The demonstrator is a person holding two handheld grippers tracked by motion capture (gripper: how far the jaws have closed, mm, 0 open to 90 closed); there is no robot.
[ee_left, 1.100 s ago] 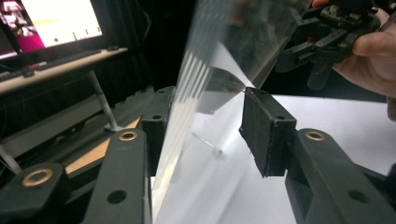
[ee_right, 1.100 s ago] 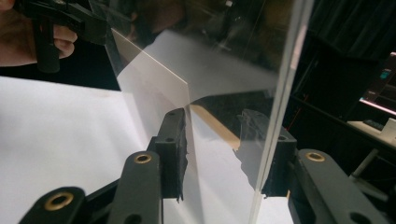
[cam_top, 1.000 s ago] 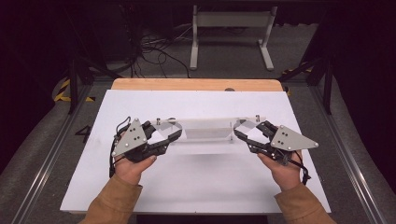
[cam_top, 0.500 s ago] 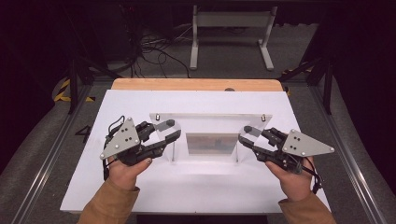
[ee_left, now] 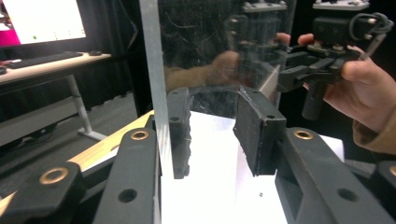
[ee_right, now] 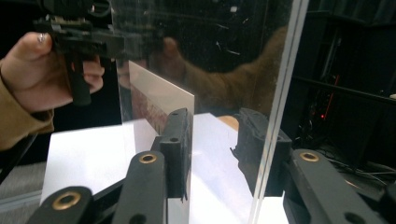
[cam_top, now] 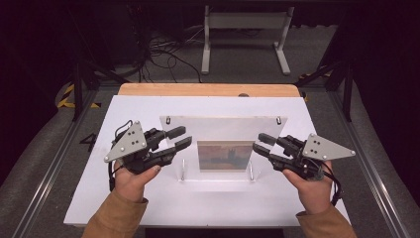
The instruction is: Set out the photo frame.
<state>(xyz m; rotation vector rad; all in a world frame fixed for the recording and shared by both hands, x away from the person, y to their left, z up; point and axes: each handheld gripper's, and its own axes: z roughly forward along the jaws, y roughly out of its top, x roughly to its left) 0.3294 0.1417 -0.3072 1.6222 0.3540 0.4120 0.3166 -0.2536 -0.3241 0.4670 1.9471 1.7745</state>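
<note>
Grippers number two, one in each hand: the left gripper (cam_top: 179,138) sits left of centre in the high view, the right gripper (cam_top: 261,144) right of centre. Between them stands one clear acrylic frame (cam_top: 223,130), upright on the white board (cam_top: 148,203) at the middle of the picture, with one picture card (cam_top: 225,155) sandwiched low in its centre. Four metal standoffs show at the frame's corners, two at the top and two at the bottom.

In the left gripper view, the frame's edge (ee_left: 154,84) runs between the jaws, against the left pad with a gap to the right pad; whether both pads press I cannot tell. In the right gripper view, the frame's other edge (ee_right: 280,93) also stands between partly open jaws, with the same doubt.

One monitor (ee_left: 42,21) glows at the upper left of the left gripper view; nothing on it is readable. No brand or label can be made out anywhere.
</note>
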